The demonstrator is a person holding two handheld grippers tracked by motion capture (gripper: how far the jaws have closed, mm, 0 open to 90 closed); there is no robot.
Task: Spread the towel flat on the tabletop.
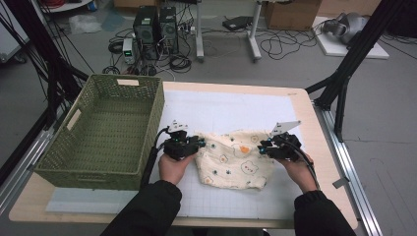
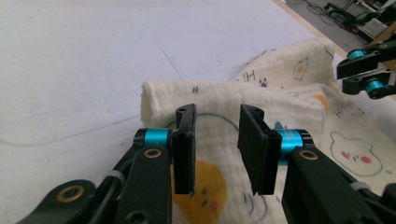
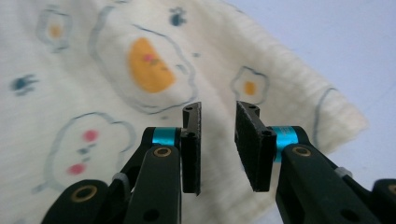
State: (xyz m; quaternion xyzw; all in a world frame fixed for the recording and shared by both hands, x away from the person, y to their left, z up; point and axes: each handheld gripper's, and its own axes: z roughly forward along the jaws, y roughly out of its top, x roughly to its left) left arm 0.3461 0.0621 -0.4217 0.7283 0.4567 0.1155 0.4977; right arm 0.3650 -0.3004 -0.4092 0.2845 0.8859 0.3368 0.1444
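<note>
Two grippers are sitting at opposite ends of the folded cloth (image 1: 236, 160) in the high view, the left gripper (image 1: 200, 143) touching its left edge and the right gripper (image 1: 262, 147) at its right edge, with the green basket (image 1: 105, 130) off beyond the left one on the table (image 1: 305, 142). Looking along the left gripper (image 2: 217, 140), its jaws are standing apart with nothing pinched, the cloth's rolled edge (image 2: 224, 100) lying just past and below the tips. Same deal in the right gripper view: the right gripper (image 3: 218, 142) is hanging parted over the cloth (image 3: 140, 93), which is spreading out under and ahead of the tips, not clamped.
</note>
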